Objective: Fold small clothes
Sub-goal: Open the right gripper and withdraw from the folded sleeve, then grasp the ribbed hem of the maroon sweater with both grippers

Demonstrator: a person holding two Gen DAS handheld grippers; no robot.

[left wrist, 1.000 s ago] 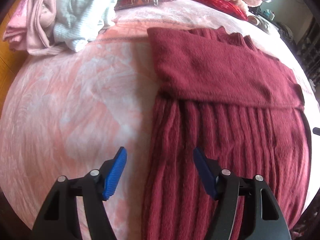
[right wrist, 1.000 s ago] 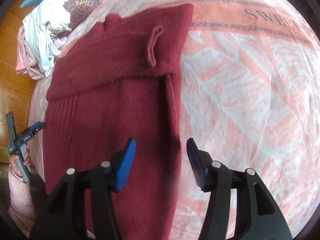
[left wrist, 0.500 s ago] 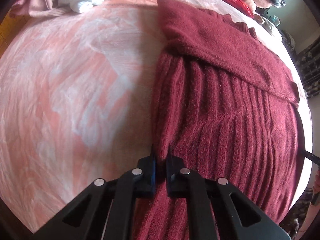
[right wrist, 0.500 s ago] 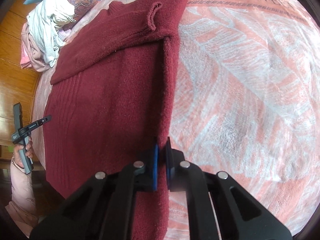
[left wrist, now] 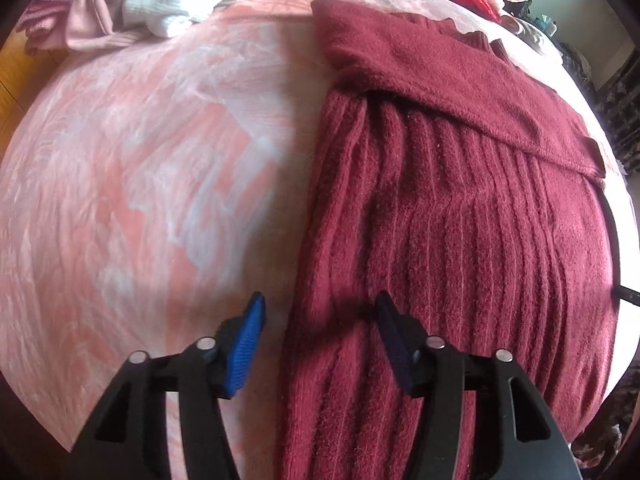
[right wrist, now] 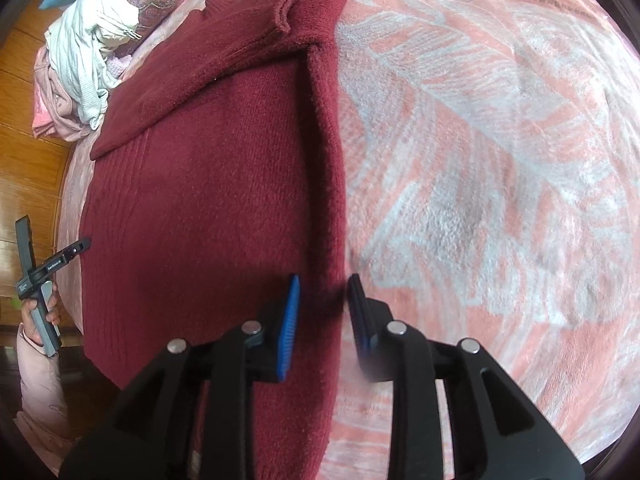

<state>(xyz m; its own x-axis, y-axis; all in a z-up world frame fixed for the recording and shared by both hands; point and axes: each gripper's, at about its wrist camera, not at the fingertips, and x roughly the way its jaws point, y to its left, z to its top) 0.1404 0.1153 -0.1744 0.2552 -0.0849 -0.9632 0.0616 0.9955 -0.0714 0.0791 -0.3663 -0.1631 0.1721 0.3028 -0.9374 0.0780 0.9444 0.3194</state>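
Left hand-held gripper [left wrist: 320,320], left wrist view: jaws spread and opening, one blue pad over the pink-and-white patterned fleece blanket [left wrist: 140,168] on the bed, the other over the dark red ribbed knit sweater [left wrist: 460,220]. The sweater's near side edge lies between the pads, but neither presses on it. Half a second ago these jaws were pinched together right at that edge; a second ago they stood wide. So a close-and-release has just happened, and the edge was let go. The sweater lies flat on the blanket, its sleeve folded across the upper body. A heap of pale pink and white clothes [left wrist: 132,4] sits at the far corner, well apart.

Right hand-held gripper [right wrist: 322,304], right wrist view: jaws parted only narrowly and opening, straddling the sweater's opposite side edge, which runs as a raised fold line up toward the cuff. No pad bites the fabric. Same sequence here: wide, shut, now releasing. At far left, a hand [right wrist: 38,312] holds the other tool's handle beside the bed.

Judgement: both grasps came off together, so the lengthwise fold has not started; a fresh pinch on each edge looks needed.
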